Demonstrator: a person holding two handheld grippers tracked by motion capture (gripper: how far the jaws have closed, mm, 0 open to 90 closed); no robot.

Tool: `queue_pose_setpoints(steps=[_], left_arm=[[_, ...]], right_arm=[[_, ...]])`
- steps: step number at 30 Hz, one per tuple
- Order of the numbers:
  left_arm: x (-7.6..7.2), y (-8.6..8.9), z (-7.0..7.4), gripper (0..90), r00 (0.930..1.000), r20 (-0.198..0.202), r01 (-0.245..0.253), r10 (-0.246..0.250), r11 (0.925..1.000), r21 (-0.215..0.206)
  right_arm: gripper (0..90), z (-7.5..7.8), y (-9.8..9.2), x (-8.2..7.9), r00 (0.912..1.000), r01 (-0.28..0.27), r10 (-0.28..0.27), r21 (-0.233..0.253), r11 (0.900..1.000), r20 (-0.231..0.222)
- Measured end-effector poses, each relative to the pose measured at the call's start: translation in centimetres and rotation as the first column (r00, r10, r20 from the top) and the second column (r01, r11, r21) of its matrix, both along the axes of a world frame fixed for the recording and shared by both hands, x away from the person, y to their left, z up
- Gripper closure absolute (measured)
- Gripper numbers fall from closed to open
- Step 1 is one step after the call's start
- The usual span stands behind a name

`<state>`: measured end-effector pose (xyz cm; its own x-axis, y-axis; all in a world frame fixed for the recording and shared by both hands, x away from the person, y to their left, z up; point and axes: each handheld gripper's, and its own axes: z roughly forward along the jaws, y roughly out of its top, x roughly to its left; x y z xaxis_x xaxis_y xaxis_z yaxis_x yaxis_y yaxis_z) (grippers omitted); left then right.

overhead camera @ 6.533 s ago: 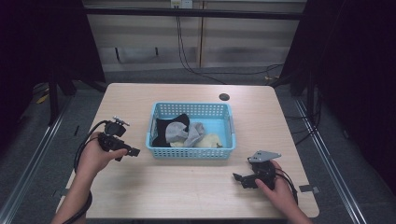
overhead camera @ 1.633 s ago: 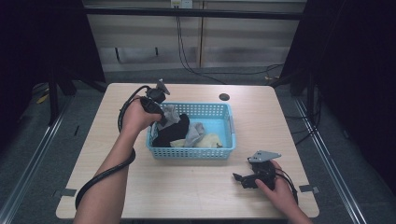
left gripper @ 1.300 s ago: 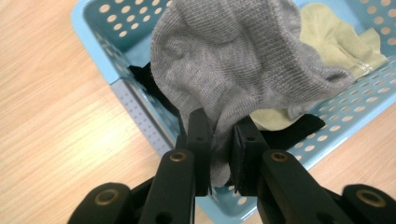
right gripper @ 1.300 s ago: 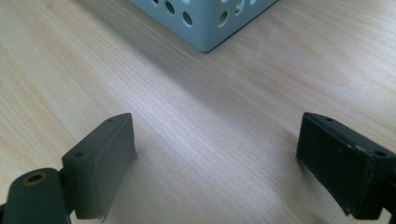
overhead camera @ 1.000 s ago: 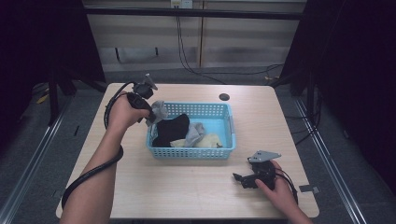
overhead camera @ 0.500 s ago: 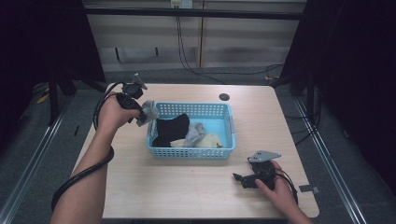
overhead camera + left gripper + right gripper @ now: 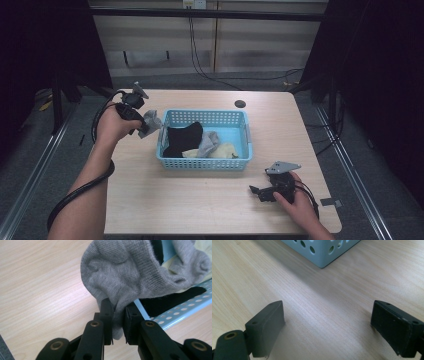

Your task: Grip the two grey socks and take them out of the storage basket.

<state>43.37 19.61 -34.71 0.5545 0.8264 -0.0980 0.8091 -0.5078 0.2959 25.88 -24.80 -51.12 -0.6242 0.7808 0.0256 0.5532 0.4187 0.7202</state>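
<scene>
We are in the middle of emptying the blue basket (image 7: 202, 162), we judge: our left gripper (image 7: 141, 125) is clamped on a grey sock (image 7: 151, 121), its jaws pinching a fold of the knit, and holds it in the air at about nine o'clock from the basket, just outside the left wall and above the bare wooden table (image 7: 190, 200). In the left gripper view the grey sock (image 7: 130, 277) hangs over the basket's rim (image 7: 175, 312). A black sock (image 7: 182, 139), a second grey one (image 7: 209, 142) and a pale yellow one (image 7: 222, 151) lie in the basket. Our right gripper (image 7: 261, 192) rests on the table at about five o'clock from the basket, jaws wide apart and holding nothing. Next, we think, comes lowering the sock to the tabletop well clear of the basket and opening the jaws to let it go.
</scene>
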Motion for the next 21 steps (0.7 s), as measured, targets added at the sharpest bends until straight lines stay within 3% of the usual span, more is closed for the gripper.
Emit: queue_pose_setpoints(steps=[21], left_arm=[[-0.2, 3.1, -2.7, 78.9, 0.9957, 0.002, -0.093, 0.093, 0.9957, -0.004]], right_arm=[[11.0, 0.0, 0.0, 0.0, 1.0000, 0.001, -0.001, 0.000, 1.000, -0.002]])
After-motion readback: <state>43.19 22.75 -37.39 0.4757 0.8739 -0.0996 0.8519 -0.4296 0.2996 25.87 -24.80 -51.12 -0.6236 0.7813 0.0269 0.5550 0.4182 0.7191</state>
